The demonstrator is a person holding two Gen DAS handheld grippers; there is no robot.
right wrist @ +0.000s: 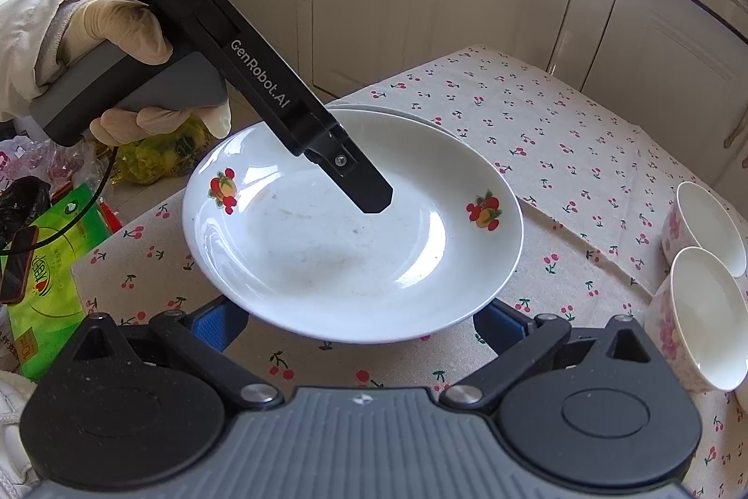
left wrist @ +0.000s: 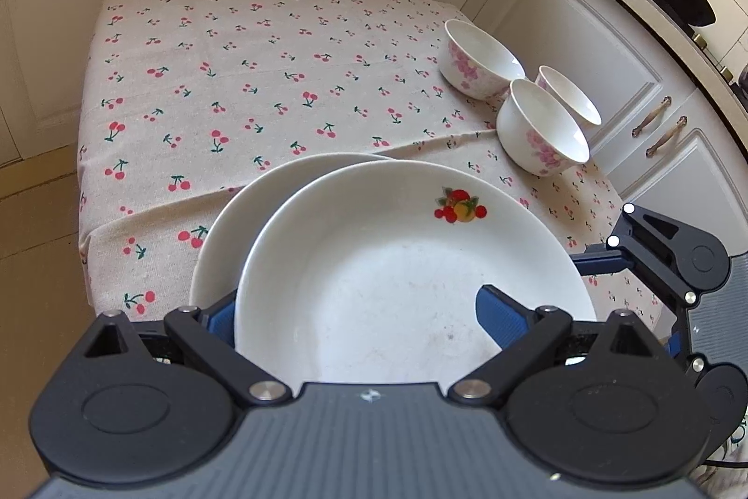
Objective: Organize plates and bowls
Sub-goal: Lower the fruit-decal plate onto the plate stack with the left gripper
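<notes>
left gripper point(left wrist: 355, 312) jaws wide, straddling top plate point(left wrist: 397, 265) rim; right gripper point(right wrist: 360, 323) apart beside it; 3 bowls point(left wrist: 542, 129) on counter point(left wrist: 233, 87)

The left gripper point(left wrist: 360, 312) points steeply down, its blue pads point(left wrist: 498, 319) set wide apart: one lies over the well of a white plate point(left wrist: 374, 246), the other is tucked under the rim at lower left. Whether either presses cannot be told. In the right wrist view a gloved hand point(right wrist: 126, 45) with a white sleeve point(right wrist: 28, 31) grips its handle at upper left. The right gripper point(right wrist: 360, 321) also tilts down, jaws spread wide, nothing clamped between them.
</notes>
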